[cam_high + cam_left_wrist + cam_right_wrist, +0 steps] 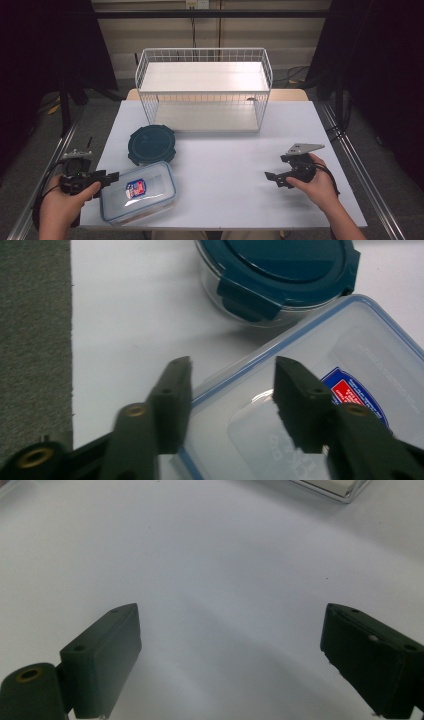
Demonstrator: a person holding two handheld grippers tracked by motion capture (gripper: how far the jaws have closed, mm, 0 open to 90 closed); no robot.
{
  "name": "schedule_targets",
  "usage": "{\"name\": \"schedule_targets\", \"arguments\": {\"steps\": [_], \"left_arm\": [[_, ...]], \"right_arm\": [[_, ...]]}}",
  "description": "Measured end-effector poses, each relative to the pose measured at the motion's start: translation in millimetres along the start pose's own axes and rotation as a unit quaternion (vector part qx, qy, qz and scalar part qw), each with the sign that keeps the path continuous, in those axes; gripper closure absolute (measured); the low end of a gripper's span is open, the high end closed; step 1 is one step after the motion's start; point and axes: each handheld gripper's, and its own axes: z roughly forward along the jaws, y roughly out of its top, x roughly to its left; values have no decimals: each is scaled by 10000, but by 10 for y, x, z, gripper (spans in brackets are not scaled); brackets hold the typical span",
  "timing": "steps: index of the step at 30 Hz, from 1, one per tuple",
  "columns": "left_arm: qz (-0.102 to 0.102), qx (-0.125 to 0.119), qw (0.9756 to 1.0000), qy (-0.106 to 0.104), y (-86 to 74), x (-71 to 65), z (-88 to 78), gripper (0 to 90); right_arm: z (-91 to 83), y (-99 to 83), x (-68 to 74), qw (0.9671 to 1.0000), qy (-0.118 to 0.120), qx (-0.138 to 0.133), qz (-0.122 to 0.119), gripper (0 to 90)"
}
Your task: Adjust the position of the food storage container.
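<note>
Left gripper (111, 177) sits at the near left edge of the white table (235, 165), held level, jaws pointing at the rectangular clear container (138, 192) with a blue-rimmed lid. In the left gripper view the jaws stand about half open at the container's near corner, one to each side of it; whether the pads touch the lid cannot be told, and nothing is clamped. The container lies flat at the near left of the table, label up. Right gripper (270, 177) rests at the near right, jaws spread wide over bare table, holding nothing. Just behind the rectangular container stands a round container (151, 144) with a dark teal lid. Farthest back, a white wire shelf rack (205, 90) stands at the table's far edge.
</note>
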Motion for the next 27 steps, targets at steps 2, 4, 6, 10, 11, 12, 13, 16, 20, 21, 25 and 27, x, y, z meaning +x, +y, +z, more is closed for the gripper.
{"name": "schedule_targets", "arguments": {"steps": [2, 4, 6, 10, 11, 12, 13, 16, 20, 21, 25, 27], "left_arm": [[-61, 5, 10000, 78, -4, 21, -26, 563], [-98, 31, 9998, 167, -14, 32, -37, 618], [-128, 108, 9997, 162, -23, 49, -48, 681], [-208, 224, 9993, 225, -62, 70, -51, 780], [-180, 280, 9992, 225, -75, 82, -59, 780], [-232, 290, 9989, 277, -86, 87, -58, 823], [-244, 322, 9988, 267, -98, 101, -69, 823], [-284, 303, 9988, 268, -129, 135, -100, 862], [-359, 262, 9986, 277, -163, 174, -121, 882], [-390, 257, 9985, 270, -170, 182, -127, 888], [-418, 328, 9981, 327, -198, 217, -148, 900], [-424, 348, 9978, 359, -210, 221, -135, 900]], "right_arm": [[0, 4, 4, 10000, 5, 4, 11, 92], [6, 8, 1, 10000, 23, -15, -13, 92], [12, 15, 5, 10000, 17, -4, 0, 92], [37, 31, 14, 10000, 85, 6, -39, 92], [37, 31, 14, 10000, 85, 6, -39, 92], [52, 49, 26, 9999, 115, 0, -52, 92], [52, 49, 26, 9999, 115, 0, -52, 92], [75, 71, 35, 9999, 116, -12, -108, 92], [89, 89, 42, 9998, 148, -28, -123, 92], [94, 96, 45, 9998, 164, -30, -138, 92], [103, 104, 57, 9998, 158, -34, -148, 92], [109, 103, 61, 9997, 184, -25, -152, 92]]}}
